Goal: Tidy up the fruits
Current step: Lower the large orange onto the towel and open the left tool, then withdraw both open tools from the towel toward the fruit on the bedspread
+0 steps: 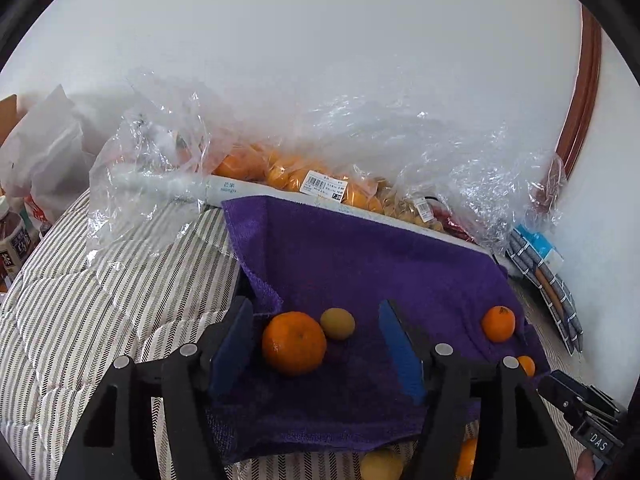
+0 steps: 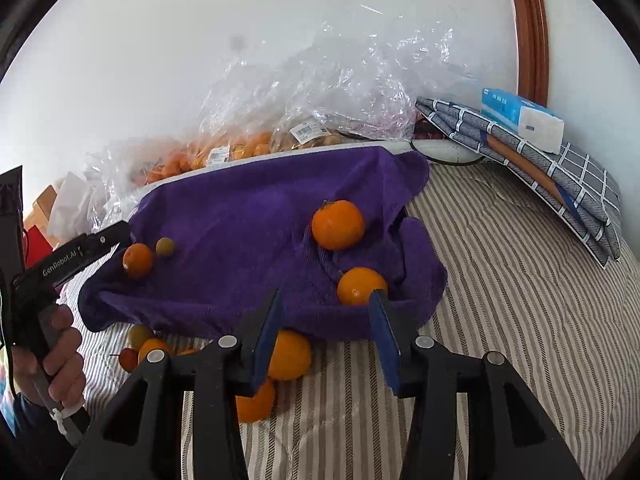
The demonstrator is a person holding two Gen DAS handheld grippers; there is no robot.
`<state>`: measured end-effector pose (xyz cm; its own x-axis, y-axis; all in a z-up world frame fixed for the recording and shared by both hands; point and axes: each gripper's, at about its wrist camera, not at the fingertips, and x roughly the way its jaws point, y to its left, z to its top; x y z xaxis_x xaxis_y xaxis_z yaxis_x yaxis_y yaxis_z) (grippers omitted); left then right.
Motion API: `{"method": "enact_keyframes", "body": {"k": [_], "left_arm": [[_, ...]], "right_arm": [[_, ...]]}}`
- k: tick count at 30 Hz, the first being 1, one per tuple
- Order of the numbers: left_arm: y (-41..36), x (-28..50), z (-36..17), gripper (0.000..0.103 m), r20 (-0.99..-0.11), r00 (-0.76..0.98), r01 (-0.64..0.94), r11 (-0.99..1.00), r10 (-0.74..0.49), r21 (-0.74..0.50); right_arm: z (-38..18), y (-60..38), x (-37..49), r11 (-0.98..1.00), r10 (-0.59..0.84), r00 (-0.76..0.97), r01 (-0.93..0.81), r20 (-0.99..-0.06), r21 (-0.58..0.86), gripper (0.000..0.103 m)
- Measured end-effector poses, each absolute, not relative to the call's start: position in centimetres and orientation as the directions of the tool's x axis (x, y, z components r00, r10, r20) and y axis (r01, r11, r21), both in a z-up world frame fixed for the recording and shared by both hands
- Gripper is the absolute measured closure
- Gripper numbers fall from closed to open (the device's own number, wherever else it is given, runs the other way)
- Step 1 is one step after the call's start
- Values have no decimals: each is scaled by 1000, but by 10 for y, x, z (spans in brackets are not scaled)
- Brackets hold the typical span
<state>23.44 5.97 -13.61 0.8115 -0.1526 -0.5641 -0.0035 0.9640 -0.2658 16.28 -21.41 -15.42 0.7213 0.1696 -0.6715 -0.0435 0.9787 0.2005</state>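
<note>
A purple towel point(image 1: 360, 256) lines a box on a striped bed; it also shows in the right wrist view point(image 2: 248, 216). My left gripper point(image 1: 320, 348) is open over it, with an orange point(image 1: 294, 343) between the fingers near the left pad and a small green-yellow fruit point(image 1: 338, 323) just behind. Another orange point(image 1: 498, 323) lies at the towel's right. My right gripper point(image 2: 326, 332) is open and empty at the towel's front edge. Two oranges point(image 2: 338, 224) point(image 2: 360, 285) lie on the towel's right. Several loose fruits point(image 2: 290, 354) lie on the bed in front.
Clear plastic bags of oranges and small fruit point(image 1: 288, 172) lie behind the box against the white wall. Folded checked cloth with a tissue pack point(image 2: 520, 114) sits at the right. Bottles point(image 1: 14, 236) stand at the far left. The striped bedcover point(image 2: 500, 280) spreads to the right.
</note>
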Motion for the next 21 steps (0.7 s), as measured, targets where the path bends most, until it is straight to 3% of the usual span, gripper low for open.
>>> {"method": "enact_keyframes", "body": {"k": [7, 21], "left_arm": [[68, 213, -126, 38, -531, 843, -28, 976, -92, -214], [110, 161, -149, 37, -567, 820, -77, 967, -77, -242]], "right_arm": [[-157, -201, 149, 978, 186, 701, -67, -688, 196, 61], [-189, -195, 177, 953, 254, 614, -28, -747, 301, 68]]}}
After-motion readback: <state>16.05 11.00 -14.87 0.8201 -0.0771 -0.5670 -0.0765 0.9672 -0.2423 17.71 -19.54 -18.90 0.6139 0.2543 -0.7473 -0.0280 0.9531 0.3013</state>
